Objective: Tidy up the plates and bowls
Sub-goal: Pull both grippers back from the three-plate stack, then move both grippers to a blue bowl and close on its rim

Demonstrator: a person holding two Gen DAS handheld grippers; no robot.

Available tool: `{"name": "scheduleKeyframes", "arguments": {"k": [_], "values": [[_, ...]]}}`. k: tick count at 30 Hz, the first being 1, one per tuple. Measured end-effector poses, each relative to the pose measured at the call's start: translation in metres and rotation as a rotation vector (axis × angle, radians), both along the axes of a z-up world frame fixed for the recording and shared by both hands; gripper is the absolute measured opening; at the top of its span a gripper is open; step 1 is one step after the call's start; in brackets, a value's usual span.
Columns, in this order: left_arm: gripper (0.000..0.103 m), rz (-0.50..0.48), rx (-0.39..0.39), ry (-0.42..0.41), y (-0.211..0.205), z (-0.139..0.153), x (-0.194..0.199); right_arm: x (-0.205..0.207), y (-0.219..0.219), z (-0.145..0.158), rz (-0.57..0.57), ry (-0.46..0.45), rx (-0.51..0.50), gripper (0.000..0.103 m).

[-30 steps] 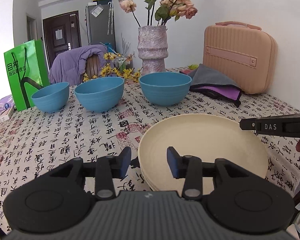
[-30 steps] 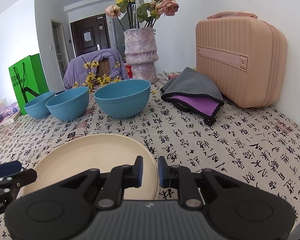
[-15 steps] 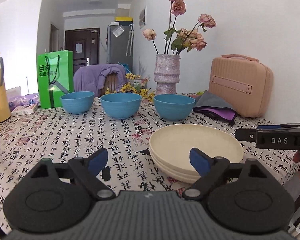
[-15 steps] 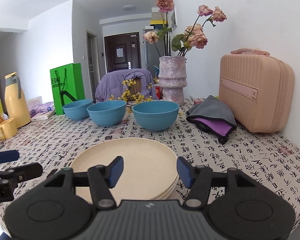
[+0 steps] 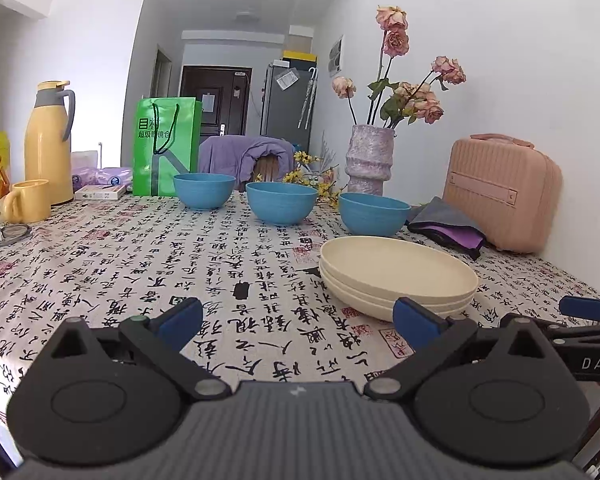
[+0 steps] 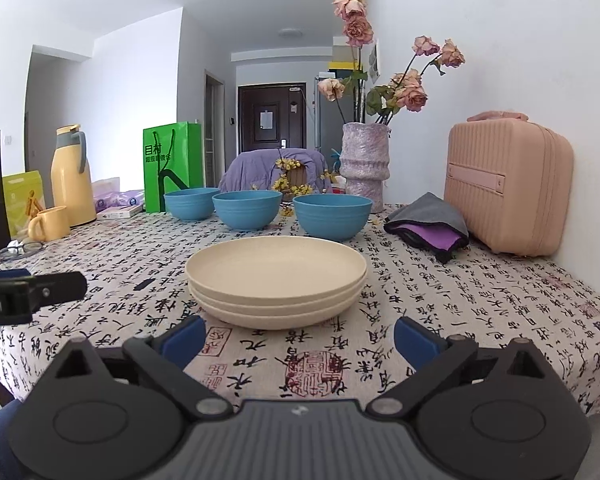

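Stack of three cream round shallow plates (image 6: 276,280) sits rims-up on the calligraphy-print tablecloth (image 6: 480,300), near the table's front edge; at 12 o'clock in the right wrist view, about 2 o'clock in the left wrist view. Round, so no long axis; open faces point straight up, stack looks level and well nested. Behind it, 11 to 12 o'clock, three blue ribbed bowls (image 6: 246,210) stand upright in a row, apart from each other, not yet nested. Left gripper (image 5: 298,318): jaws opening, wide, nothing between them. Right gripper (image 6: 298,338): jaws opening, wide, empty, just short of the stack's near rim. Judgement: plates done, bowls next. Risks: reaching over the stack could clip its rim and shove it; a one-sided pinch on a bowl wall may tilt it or let it slip; the pink-flower vase (image 6: 364,168) and the folded grey-purple cloth (image 6: 428,226) crowd the rightmost bowl.
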State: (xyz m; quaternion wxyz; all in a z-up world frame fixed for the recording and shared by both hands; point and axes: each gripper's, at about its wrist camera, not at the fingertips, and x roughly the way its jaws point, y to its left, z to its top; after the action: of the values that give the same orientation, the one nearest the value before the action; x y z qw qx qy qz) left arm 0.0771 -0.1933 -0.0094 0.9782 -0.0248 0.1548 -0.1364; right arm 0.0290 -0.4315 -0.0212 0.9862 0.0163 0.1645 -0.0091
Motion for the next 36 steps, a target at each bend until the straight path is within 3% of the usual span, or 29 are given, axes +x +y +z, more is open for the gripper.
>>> {"name": "scheduleKeyframes", "arguments": {"k": [10, 19, 27, 36], "values": [[0.103, -0.035, 0.04, 0.031, -0.009, -0.004, -0.005, -0.007, -0.012, 0.002, -0.044, -0.02, -0.001, 0.102], [0.103, -0.009, 0.045, 0.06, -0.011, -0.01, 0.01, 0.01, -0.017, -0.002, -0.054, -0.003, 0.008, 0.102], [0.103, -0.008, 0.043, 0.09, -0.017, -0.008, 0.035, 0.036, -0.023, 0.002, -0.058, 0.002, 0.002, 0.102], [0.103, -0.021, 0.017, 0.104, -0.031, 0.017, 0.087, 0.082, -0.036, 0.019, -0.092, -0.011, -0.012, 0.1]]}}
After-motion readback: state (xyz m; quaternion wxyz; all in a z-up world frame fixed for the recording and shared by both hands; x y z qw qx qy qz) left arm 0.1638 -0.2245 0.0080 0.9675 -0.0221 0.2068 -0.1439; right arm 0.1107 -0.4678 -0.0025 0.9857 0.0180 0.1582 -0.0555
